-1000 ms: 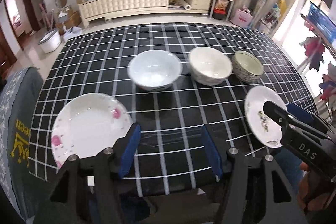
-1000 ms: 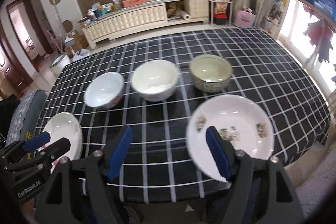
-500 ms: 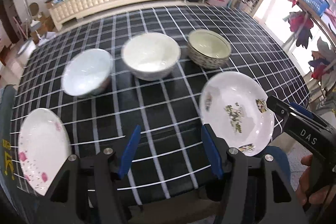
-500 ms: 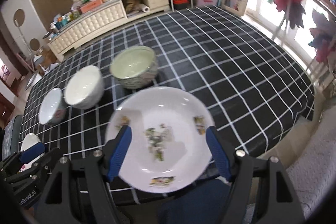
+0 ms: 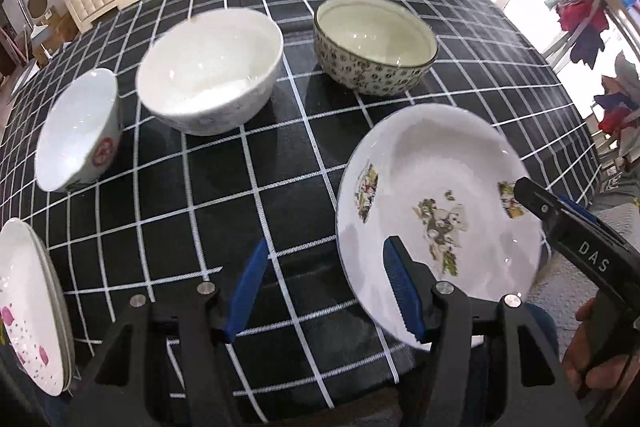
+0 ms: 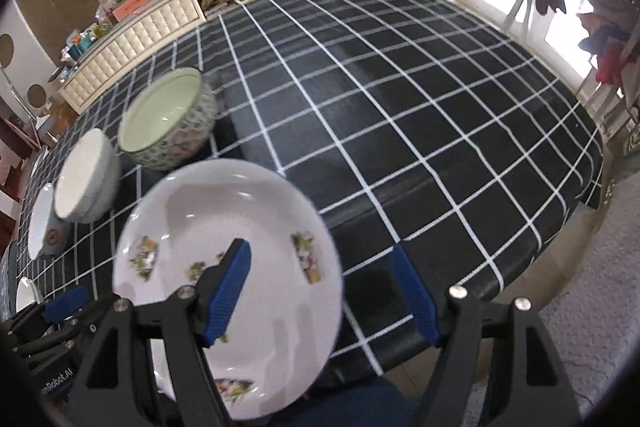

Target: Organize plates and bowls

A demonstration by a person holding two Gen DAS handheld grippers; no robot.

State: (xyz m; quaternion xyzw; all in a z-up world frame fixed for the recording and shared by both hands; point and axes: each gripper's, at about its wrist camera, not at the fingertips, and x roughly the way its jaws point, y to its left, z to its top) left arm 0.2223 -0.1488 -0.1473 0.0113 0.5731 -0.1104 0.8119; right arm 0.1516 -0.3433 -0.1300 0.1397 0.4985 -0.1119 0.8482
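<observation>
The right tool (image 6: pixel 320 291) hangs with its jaws spread wide and nothing between them, one blue pad over the flowered plate (image 6: pixel 228 267) at lower centre of its view, the other beyond the plate's right rim. The left tool (image 5: pixel 324 291) is likewise parted and empty; in its view the same plate (image 5: pixel 436 203) sits at lower right, overhanging the near edge of the table (image 5: pixel 280 155).

The overhang is the main risk. A pad that comes down on the rim instead of straddling it could tip the plate off onto the floor. A shallow pinch on glazed china may also slip. The patterned bowl (image 6: pixel 168 123) stands just behind the plate, so a push forward could knock them together.

The white bowl (image 5: pixel 208 67), the small bowl (image 5: pixel 76 135) and the pink-flecked plates (image 5: pixel 28 307) at far left look clear of both tools.
</observation>
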